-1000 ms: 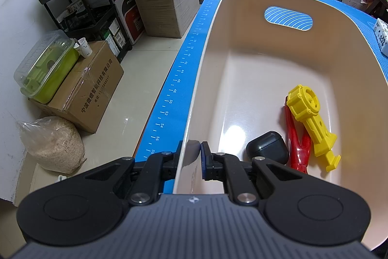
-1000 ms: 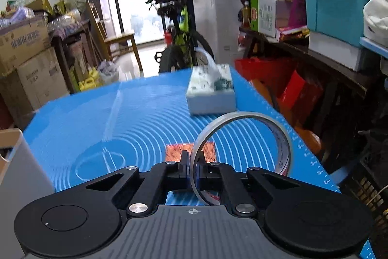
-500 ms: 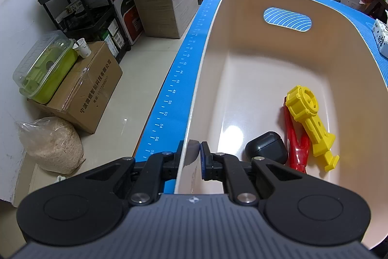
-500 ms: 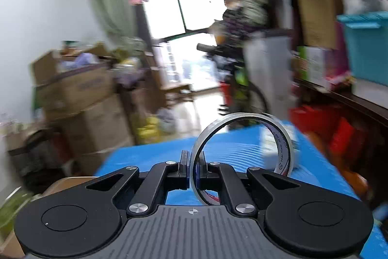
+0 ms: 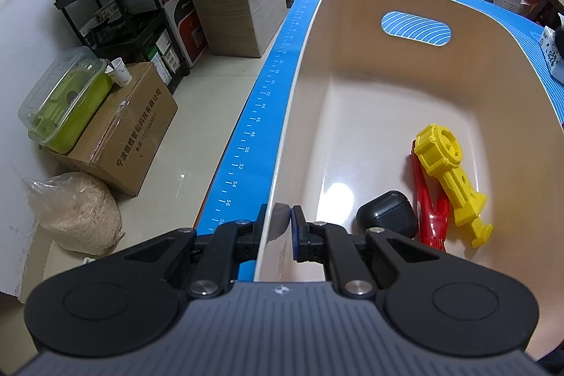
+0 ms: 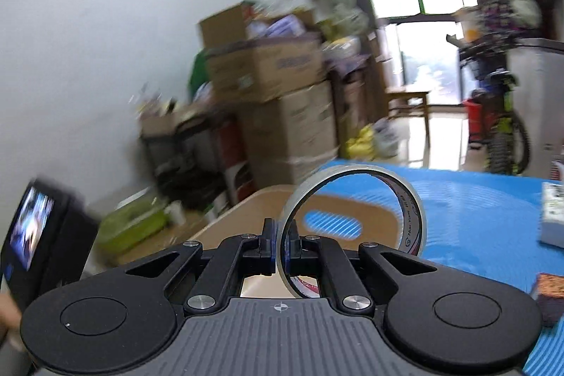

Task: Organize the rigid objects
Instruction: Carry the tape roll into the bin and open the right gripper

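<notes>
Upright tape ring (image 6: 352, 210) above bin (image 6: 225, 221)

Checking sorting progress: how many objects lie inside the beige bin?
3, clustered at the near right of the beige bin: a black case, a red tool beside it, a yellow toy overlapping that. None seems hidden.

Bright daylight; right view motion-blurred (fisheye edges bent).

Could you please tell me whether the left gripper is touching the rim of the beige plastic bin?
Touching: the left wrist view shows the left gripper shut on the beige plastic bin's rim, one finger outside the wall and one inside.
</notes>
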{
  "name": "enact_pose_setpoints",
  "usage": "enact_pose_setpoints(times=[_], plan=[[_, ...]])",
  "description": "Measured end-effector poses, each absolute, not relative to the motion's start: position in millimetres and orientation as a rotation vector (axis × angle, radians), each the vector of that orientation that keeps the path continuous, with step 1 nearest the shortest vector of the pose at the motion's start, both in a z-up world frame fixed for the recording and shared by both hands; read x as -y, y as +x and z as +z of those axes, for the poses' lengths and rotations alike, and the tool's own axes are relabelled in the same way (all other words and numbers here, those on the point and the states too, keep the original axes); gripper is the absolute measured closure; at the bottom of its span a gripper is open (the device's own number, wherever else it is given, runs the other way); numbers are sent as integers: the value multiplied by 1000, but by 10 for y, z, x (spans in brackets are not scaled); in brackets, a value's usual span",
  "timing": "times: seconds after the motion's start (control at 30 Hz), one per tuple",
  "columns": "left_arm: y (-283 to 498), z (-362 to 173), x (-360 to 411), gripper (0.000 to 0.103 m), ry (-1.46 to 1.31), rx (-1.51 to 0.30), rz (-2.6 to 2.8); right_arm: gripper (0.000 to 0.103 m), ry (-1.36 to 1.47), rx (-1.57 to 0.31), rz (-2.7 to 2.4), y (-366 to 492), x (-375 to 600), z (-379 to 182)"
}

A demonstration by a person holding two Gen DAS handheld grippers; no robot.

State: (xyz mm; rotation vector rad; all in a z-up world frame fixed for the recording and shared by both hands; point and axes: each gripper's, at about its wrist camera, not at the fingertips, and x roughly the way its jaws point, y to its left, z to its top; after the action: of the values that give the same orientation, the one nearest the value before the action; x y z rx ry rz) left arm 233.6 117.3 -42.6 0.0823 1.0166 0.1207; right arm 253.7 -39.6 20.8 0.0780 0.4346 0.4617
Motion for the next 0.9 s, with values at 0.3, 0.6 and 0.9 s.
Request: enact_pose_setpoints(times=[0.3,0.6,0.9], plan=[[2340,-420,-1158,90,89,-1016,123,85,-28,-717,584,2630,-28,-188],[2336,-417,-1163,90,91,-1016,125,50,-25,-761,574,2674,99,-218],[2324,-404,-1168,90,89,-1015,123,35,-37,-659,528,2670,484,143]])
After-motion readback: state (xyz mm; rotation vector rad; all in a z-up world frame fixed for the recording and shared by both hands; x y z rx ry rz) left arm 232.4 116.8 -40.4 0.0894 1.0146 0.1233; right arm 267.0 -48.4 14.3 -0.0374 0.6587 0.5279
